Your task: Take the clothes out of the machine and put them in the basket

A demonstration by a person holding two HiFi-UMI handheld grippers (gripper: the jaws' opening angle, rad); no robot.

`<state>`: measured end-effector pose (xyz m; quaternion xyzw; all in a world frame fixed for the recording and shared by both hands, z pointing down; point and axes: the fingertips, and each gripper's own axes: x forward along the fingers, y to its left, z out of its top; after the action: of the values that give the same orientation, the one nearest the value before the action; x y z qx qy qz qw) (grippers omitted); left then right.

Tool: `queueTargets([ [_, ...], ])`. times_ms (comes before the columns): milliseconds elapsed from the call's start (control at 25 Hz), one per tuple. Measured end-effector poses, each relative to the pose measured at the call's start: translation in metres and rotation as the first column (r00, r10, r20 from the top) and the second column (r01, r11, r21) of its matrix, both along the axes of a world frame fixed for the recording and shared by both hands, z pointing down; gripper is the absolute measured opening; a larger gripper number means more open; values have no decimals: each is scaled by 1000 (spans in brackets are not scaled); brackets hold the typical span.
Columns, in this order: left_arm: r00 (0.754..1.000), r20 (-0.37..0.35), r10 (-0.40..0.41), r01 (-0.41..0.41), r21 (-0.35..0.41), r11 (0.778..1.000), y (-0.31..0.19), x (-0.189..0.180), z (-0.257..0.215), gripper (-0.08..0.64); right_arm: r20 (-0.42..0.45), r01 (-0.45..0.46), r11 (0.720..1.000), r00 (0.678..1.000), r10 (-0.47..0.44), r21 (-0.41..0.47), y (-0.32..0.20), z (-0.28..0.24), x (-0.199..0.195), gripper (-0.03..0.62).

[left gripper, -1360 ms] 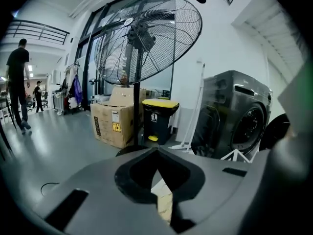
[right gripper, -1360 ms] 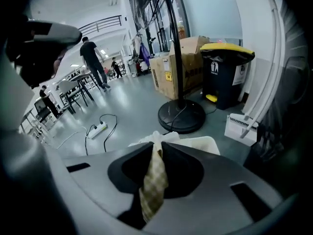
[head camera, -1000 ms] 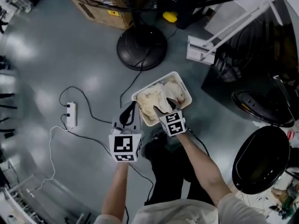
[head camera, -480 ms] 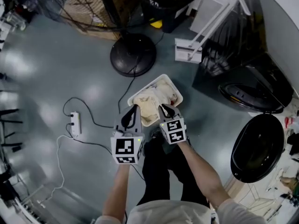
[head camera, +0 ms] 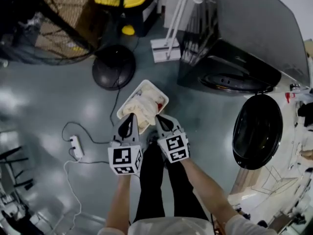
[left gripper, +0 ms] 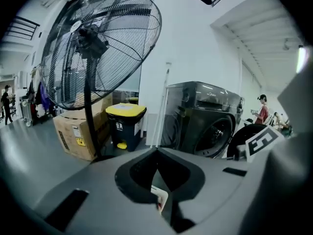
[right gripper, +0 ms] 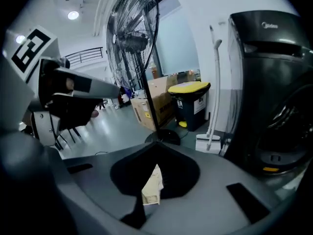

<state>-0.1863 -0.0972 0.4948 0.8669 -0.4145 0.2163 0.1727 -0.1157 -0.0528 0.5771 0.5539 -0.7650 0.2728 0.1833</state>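
Observation:
The white basket sits on the grey floor with cream clothes piled in it. Both grippers hang side by side above its near end. My left gripper has its jaws together and empty; its own view shows the tips meeting with a bit of the basket below. My right gripper has just been closing and is now shut with nothing between the jaws; the clothes show far beneath it. The dark washing machine stands at the upper right, its round door swung open.
A big floor fan on a round base stands beyond the basket. A yellow-lidded bin, a cardboard box and a white mop-like stand are near it. A power strip with cables lies at left.
Both grippers have lifted up off the basket. The right gripper's jaws, open over the clothes a second ago, have closed empty. The head view has swung toward the machine.

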Motion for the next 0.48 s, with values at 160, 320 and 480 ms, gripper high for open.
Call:
queueTargets([
  [160, 995, -13, 95, -95, 10, 995, 4, 56, -1, 18, 9, -107, 992, 994, 107, 59, 4, -29, 54, 23],
  [320, 977, -15, 212, -211, 14, 977, 21, 109, -9, 18, 20, -235, 968, 972, 234, 91, 24, -48, 108, 23],
  [480, 948, -11, 317, -317, 24, 948, 38, 152, -21, 18, 32, -379, 919, 925, 378, 112, 56, -65, 164, 23],
])
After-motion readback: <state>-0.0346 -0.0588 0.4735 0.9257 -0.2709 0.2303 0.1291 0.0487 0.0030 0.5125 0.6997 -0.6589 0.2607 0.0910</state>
